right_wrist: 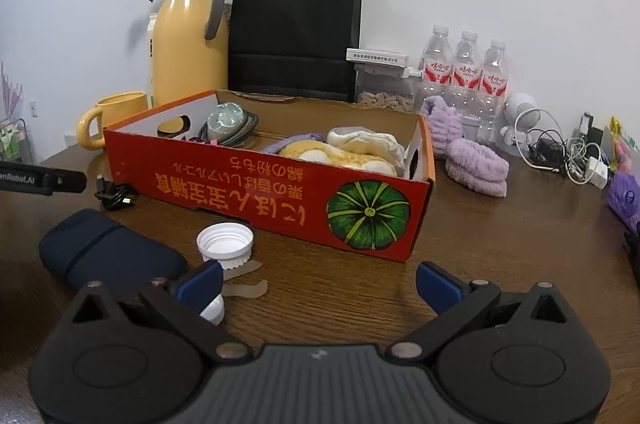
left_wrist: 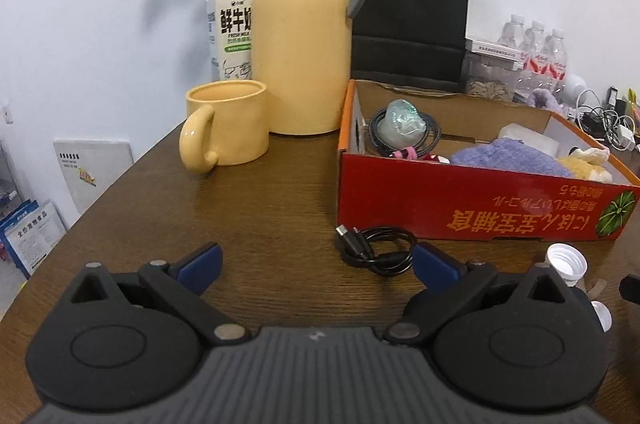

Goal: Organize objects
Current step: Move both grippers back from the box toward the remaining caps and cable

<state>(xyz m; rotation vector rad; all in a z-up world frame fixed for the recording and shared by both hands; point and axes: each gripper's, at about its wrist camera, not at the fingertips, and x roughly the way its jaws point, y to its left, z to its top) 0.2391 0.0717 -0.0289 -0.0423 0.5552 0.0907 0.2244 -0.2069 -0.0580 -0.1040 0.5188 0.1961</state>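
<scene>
Sorting loose items into the red box (right_wrist: 280, 200); both my tongs are released and empty.
Inside the box: coiled cord, cloths, soft toy. Outside, before its front wall: black cable (left_wrist: 376, 248), white caps (right_wrist: 226, 244), dark pouch (right_wrist: 108, 256). Beside its right end: purple bands (right_wrist: 476, 168). Left tongs (left_wrist: 316, 264) face the cable; right tongs (right_wrist: 320, 282) sit near the caps.

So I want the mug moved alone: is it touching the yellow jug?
Apart: the left wrist view shows bare table between the mug and the yellow jug.
</scene>
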